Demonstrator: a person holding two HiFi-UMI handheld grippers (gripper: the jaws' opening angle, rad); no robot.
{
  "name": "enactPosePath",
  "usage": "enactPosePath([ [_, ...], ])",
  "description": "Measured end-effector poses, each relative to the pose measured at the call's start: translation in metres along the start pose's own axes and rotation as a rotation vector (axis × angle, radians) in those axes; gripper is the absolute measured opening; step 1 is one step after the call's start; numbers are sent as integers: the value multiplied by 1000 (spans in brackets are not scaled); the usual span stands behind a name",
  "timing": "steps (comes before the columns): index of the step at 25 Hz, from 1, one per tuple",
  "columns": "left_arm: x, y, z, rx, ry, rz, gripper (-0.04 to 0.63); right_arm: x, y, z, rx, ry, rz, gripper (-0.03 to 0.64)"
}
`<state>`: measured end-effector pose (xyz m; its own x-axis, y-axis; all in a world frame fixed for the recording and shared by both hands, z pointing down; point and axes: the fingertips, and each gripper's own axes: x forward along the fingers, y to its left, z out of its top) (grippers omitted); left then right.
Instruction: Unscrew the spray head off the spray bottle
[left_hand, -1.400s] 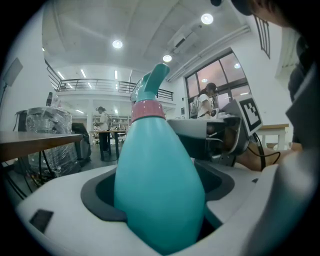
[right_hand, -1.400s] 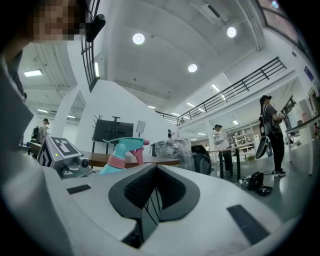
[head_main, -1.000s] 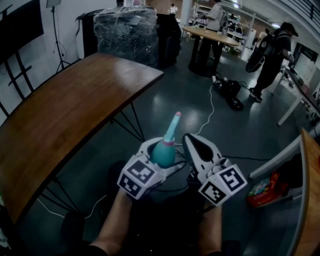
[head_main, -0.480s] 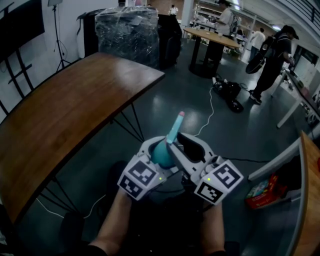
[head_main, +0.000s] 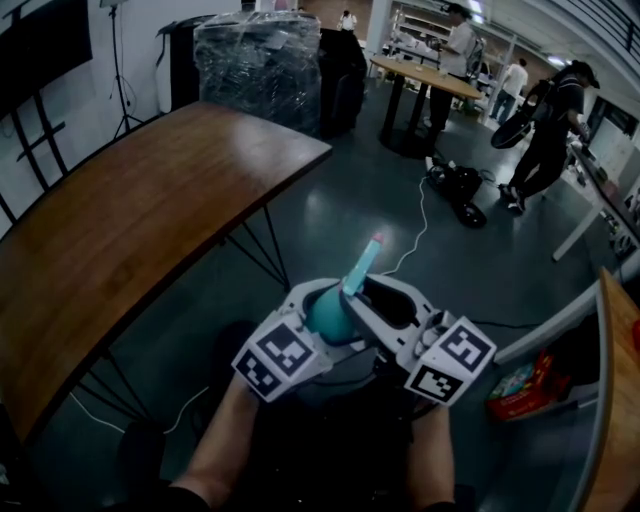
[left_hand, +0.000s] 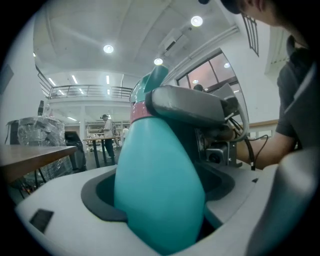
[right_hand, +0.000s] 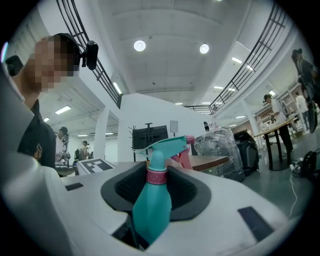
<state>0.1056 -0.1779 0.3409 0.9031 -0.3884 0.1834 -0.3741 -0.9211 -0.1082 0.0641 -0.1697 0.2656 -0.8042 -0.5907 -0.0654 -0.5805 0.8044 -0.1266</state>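
Spray bottle (head_main: 325, 312) is held off the ground over the dark floor, close in front of the person. It tilts away, with the spray head (head_main: 362, 266) uppermost.

Left gripper (head_main: 305, 325): jaws clamped on the teal body, low on its wide part. It carries the bottle alone.

Right gripper (head_main: 385, 300): jaws have just been opening and stand wide. The bottle's neck and pink collar (right_hand: 156, 176) sit between the pads with a gap on each side, so nothing is gripped.

Handling, judged:
- Plastic, probably light. The body is opaque, so the fill cannot be told.
- The body is smooth and tapered, so it is likely to slip or spin under a twist. A hold low on the wide part suits it best.
- The walls may flex if squeezed hard.
- The collar is the place to take hold for unscrewing, as it is stiff and round.
- The trigger and nozzle look thin, a poor place to grab, and squeezing there could spray.

Count:
- One bottle
- One spray head
- One collar
- Two grippers
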Motion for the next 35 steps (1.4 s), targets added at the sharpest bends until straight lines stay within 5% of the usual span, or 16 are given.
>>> enactPosePath([
  [16,-20,-39,9,55,-25,-328,422,-18,23,6,19,12,232,137],
  [25,-46,-83,21,46,-126,-632,422,-29,59,13,43,-28,501,138],
  [29,-46,-83,21,67,-138,-614,423,-31,63,14,-3,-47,497,143],
  [35,-36,-54,24,40,-137,-443,423,-27,43,17,-39,-46,346,143],
])
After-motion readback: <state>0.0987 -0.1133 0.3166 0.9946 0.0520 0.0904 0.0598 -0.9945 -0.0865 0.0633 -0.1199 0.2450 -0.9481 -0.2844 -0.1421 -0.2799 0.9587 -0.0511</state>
